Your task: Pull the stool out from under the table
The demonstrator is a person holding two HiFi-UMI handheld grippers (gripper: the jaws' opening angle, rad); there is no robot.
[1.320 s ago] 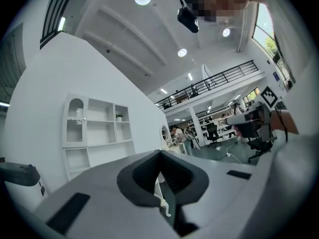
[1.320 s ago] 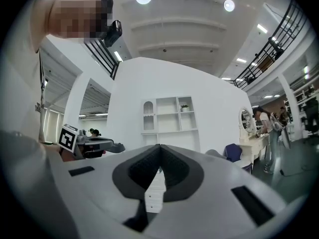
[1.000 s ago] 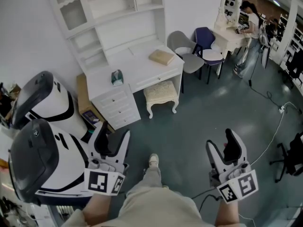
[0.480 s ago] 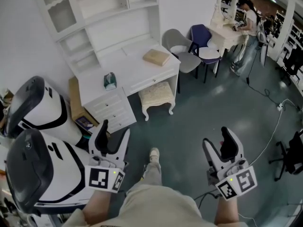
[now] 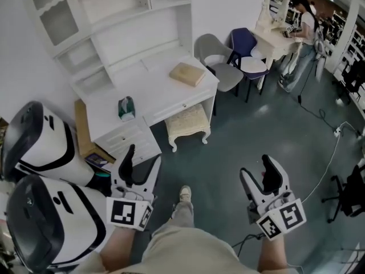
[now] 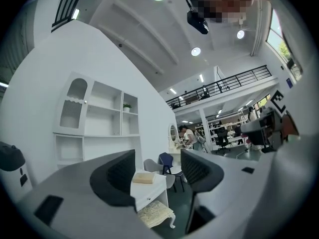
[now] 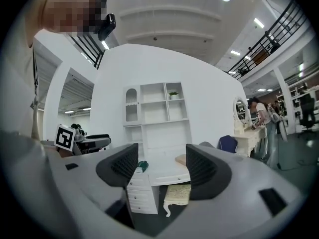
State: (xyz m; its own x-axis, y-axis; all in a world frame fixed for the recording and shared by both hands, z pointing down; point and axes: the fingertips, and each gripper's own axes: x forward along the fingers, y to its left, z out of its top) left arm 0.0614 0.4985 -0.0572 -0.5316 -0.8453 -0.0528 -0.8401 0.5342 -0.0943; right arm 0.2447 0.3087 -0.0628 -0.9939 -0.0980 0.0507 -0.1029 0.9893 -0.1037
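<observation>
The left claw [image 5: 141,163] and the right claw [image 5: 258,173] are white shells with black ribbed pads [image 5: 128,165]. Each carries a cube [image 5: 129,213] of black-and-white square markers. Between the cubes are beige trousers [image 5: 182,244], and beyond the trousers a pale shoe [image 5: 184,193].

stool [image 5: 187,121]: partly under table [image 5: 157,93], just right of drawers [image 5: 134,144]
shelf unit [image 5: 114,16]: on table's back edge, against wall
tissue box [image 5: 126,107]: on table, left end
flat pad [image 5: 187,73]: on table, right end
chairs [image 5: 222,64]: right of table, side by side
left gripper [image 5: 142,157]: before drawers
right gripper [image 5: 256,169]: over floor, well apart from stool
</observation>
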